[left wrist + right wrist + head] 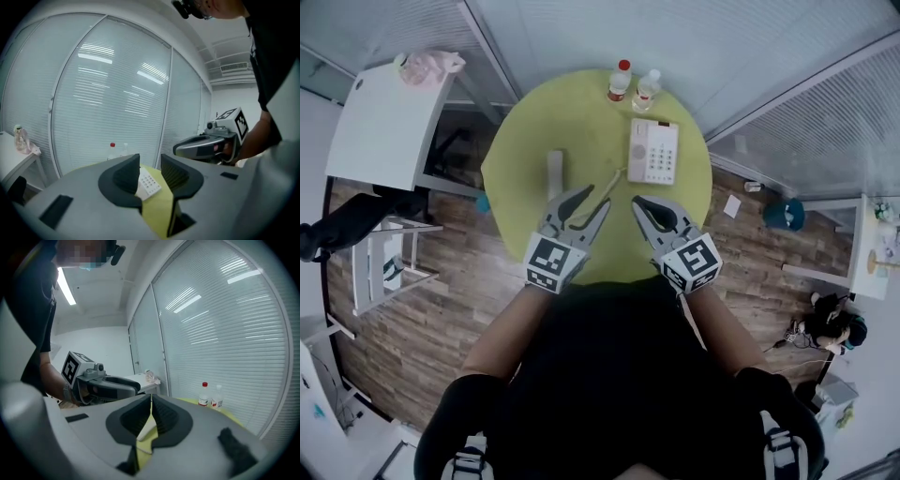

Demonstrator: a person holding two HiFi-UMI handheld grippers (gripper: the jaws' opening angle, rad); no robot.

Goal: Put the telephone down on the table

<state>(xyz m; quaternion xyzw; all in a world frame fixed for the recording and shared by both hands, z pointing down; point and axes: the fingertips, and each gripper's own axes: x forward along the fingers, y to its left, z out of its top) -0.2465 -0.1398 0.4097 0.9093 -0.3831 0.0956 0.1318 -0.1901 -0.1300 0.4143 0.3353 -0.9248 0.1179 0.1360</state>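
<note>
Left gripper (pixel 598 196) gaping | right gripper (pixel 651 206) closed | telephone (pixel 653 151) inside table (pixel 534 141) rim

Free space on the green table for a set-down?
Bare: the left part of the table, from the handset out to the rim, and far-left, beside the red-capped bottle. Crowded: far right, with the clear bottle and the telephone base close together.

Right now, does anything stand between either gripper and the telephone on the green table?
Nothing visible does. The telephone lies flat on the table, with only bare tabletop between it and the left gripper and right gripper at the near side. The two bottles stand beyond it.
</note>
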